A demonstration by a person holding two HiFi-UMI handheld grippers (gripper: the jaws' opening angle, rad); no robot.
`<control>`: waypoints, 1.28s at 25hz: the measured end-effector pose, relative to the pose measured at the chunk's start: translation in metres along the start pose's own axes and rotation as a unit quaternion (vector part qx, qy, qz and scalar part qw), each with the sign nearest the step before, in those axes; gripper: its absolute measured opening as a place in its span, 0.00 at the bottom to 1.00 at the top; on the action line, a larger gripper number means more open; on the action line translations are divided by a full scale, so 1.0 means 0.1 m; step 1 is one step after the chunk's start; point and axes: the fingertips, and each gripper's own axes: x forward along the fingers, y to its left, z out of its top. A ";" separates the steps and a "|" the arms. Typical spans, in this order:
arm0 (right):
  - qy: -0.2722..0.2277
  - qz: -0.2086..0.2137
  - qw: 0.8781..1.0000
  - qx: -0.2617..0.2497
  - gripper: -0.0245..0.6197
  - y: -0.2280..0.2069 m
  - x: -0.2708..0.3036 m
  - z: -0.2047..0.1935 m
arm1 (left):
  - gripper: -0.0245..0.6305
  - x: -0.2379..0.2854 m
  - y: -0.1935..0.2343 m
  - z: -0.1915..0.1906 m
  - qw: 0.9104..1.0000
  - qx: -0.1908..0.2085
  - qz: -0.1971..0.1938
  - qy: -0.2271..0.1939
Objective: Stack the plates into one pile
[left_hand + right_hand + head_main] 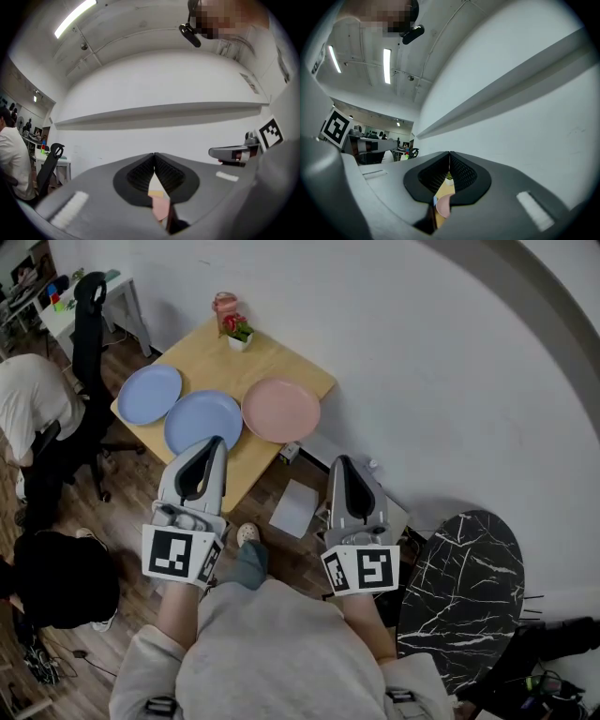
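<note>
While both claws hang short of the bench [292, 367], nothing is stacked yet: the far blue plate [150, 393], the near blue plate [202, 418] and the pink plate [281, 410] lie close together in a row on it. The left claw [217, 441] and the right claw [339, 461] are pinched fully closed and empty. Each should spread before it nears a rim, then slip low under one plate's edge. The left claw's tip covers the near blue plate's front edge, and the gripper views catch only slivers of pink and wood.
</note>
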 end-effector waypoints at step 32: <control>0.212 -0.095 0.963 0.139 0.05 -1.07 2.03 -1.75 | 0.13 2.54 1.13 -2.09 0.949 -0.060 -0.103 0.292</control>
